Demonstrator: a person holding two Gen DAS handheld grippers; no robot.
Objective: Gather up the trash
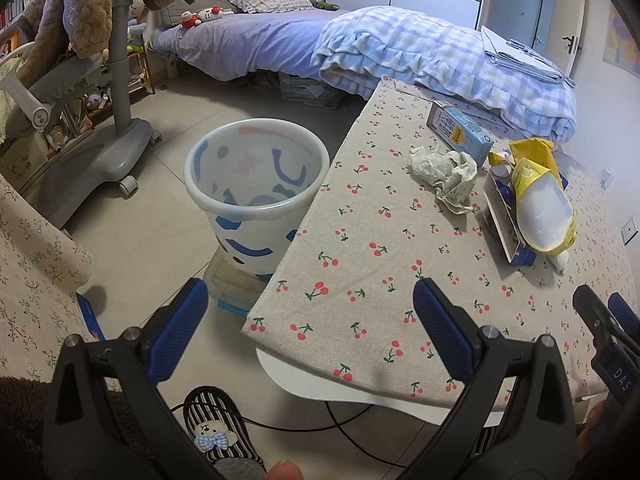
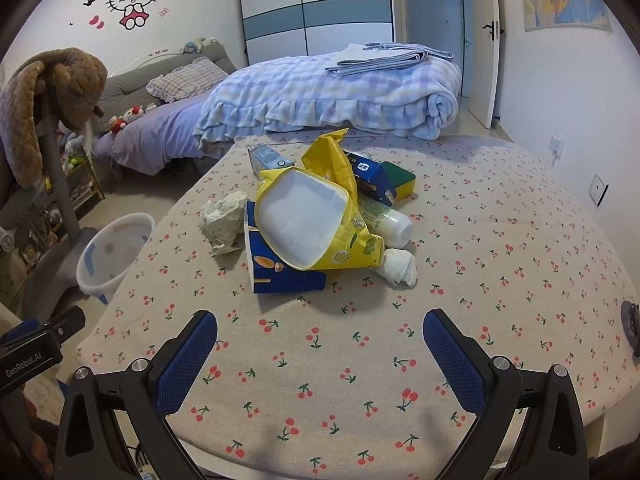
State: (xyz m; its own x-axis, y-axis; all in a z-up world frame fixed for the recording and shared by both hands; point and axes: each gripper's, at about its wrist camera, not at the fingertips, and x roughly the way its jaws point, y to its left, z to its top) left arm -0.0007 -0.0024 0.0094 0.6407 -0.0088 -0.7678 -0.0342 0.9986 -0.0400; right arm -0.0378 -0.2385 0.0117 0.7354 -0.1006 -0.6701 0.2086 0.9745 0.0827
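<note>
A pile of trash lies on the cherry-print table [image 2: 360,360]: a yellow bag [image 2: 312,220], a blue box [image 2: 280,272] under it, a crumpled paper [image 2: 222,220], a white bottle [image 2: 388,220], a white tissue wad [image 2: 398,266], a light blue carton [image 2: 266,158] and a dark blue box [image 2: 370,178]. In the left wrist view the yellow bag [image 1: 540,200], crumpled paper [image 1: 446,176] and carton [image 1: 458,130] show at right. A white bin [image 1: 256,192] stands on the floor left of the table; it also shows in the right wrist view [image 2: 114,254]. My left gripper [image 1: 310,300] is open over the table's left edge. My right gripper [image 2: 320,332] is open, short of the pile.
A bed with a plaid blanket [image 2: 328,96] stands behind the table. A grey chair base [image 1: 104,152] is left of the bin. A slippered foot [image 1: 218,428] and cables lie below the table. A green sponge [image 2: 400,178] lies behind the pile.
</note>
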